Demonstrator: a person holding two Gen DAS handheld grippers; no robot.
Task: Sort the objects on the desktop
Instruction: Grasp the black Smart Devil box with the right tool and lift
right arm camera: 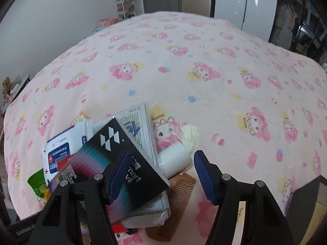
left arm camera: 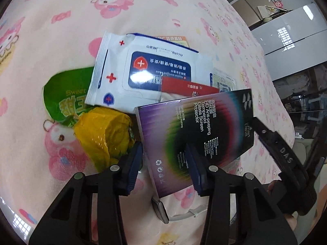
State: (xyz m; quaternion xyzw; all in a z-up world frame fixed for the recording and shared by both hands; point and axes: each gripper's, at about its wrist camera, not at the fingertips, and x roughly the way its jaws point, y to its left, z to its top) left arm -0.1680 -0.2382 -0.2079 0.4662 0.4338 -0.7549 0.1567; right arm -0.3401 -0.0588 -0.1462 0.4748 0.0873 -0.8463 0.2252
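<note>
1. Currently the left gripper [left arm camera: 166,164] has its jaws spread around the near end of the screen protector box [left arm camera: 196,134]; the box sits between the blue pads, but pad contact isn't clear, so I read this as a grasp being set up, not a hold.
2. Right gripper [right arm camera: 161,175] is spread wide and empty, hovering over the right edge of the same pile, with the box's black corner just past its left finger [right arm camera: 117,178].
3. Step in hand, my read: pulling the box off the top of the heap (it lies tilted across the other items, near end propped up).
4. Next move calls for closing squarely on the box's long edges and lifting straight up, so the items under it don't drag along. Right gripper could then go for the comb or the white roll.
5. Count, from both views:
   - 1 screen protector box
   - 1 wet wipes pack [left arm camera: 130,67]
   - 1 red card [left arm camera: 188,88] on the wipes
   - 1 green packet [left arm camera: 65,94]
   - 1 yellow packet [left arm camera: 102,134]
   - 1 clear-wrapped printed pack [right arm camera: 141,130]
   - 1 white roll [right arm camera: 174,161]
   - 1 wooden comb [right arm camera: 175,202]
   - 1 white cable [left arm camera: 184,216], near edge
6. All of it is clustered on the pink blanket [right arm camera: 204,61], near the front edge; no bin or sorting spot is in view.
</note>
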